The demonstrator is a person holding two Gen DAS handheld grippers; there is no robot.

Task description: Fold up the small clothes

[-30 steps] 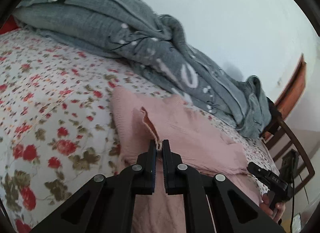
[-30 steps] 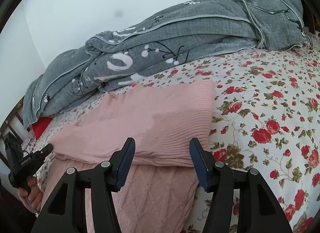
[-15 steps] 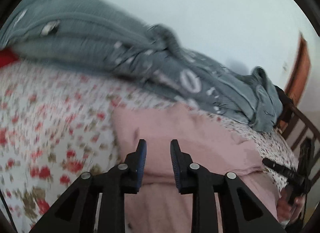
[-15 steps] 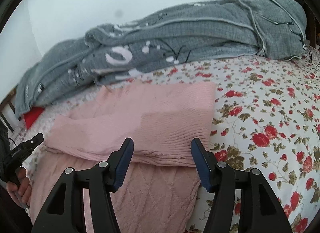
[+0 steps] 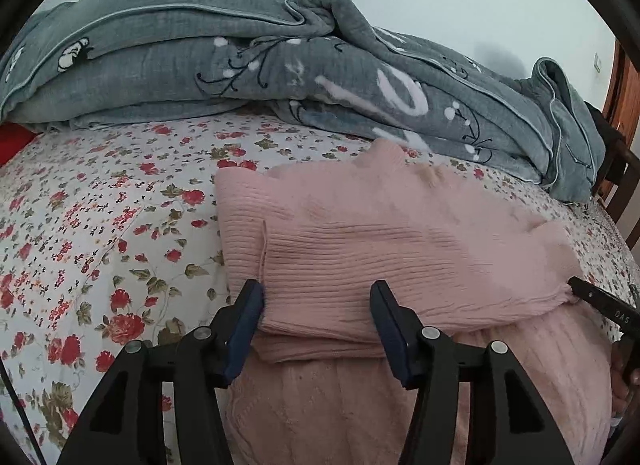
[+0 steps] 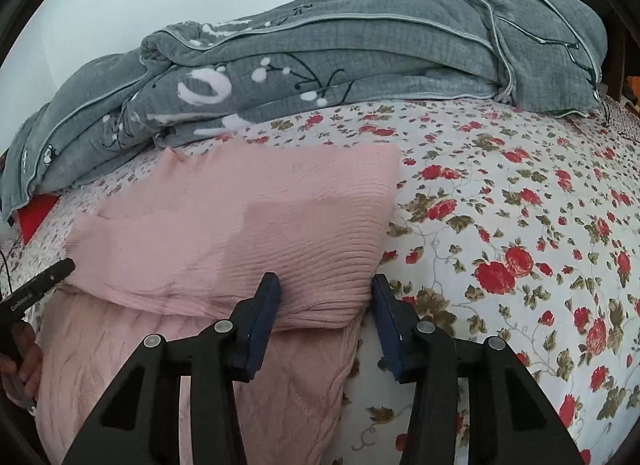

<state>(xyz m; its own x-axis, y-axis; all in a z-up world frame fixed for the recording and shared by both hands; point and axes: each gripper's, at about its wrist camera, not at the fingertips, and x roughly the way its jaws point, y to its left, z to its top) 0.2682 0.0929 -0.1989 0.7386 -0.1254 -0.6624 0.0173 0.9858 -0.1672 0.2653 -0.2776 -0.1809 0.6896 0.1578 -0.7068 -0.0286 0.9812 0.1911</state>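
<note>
Pink knit sweater (image 5: pixel 384 249) lies on the floral bedsheet (image 5: pixel 100 225), near the front edge of the bed. Its ribbed part is folded over on top of the cable-knit part (image 5: pixel 360 405), making a layered fold edge that runs across the front of both views.

Left gripper (image 5: pixel 316 325): jaws wide apart, nothing clamped. Fingers straddle the left end of the fold edge; the blue pad of the left finger (image 5: pixel 246 329) sits right at the sweater's left corner, the right one over the knit. Whether they touch the fabric cannot be told.

Right gripper (image 6: pixel 326 321): jaws also spread wide, holding nothing. Fingers straddle the right corner of the fold; left finger (image 6: pixel 260 325) over the knit, the right one just off the sweater's right edge above the sheet.

In the right wrist view, the left gripper's finger tip (image 6: pixel 38 285) pokes in at the far left, by the fold's left end, with the person's hand (image 6: pixel 22 365) below it. In the left wrist view, the right gripper's finger (image 5: pixel 600 301) shows at the far right, touching the bunched corner of the fold.

Grey quilt (image 6: pixel 320 57) piled along the wall side of the bed, behind the sweater and apart from it. Red item (image 6: pixel 34 217) peeks out under the quilt's end. Wooden chair frame (image 5: pixel 624 185) at the right edge of the left view.
</note>
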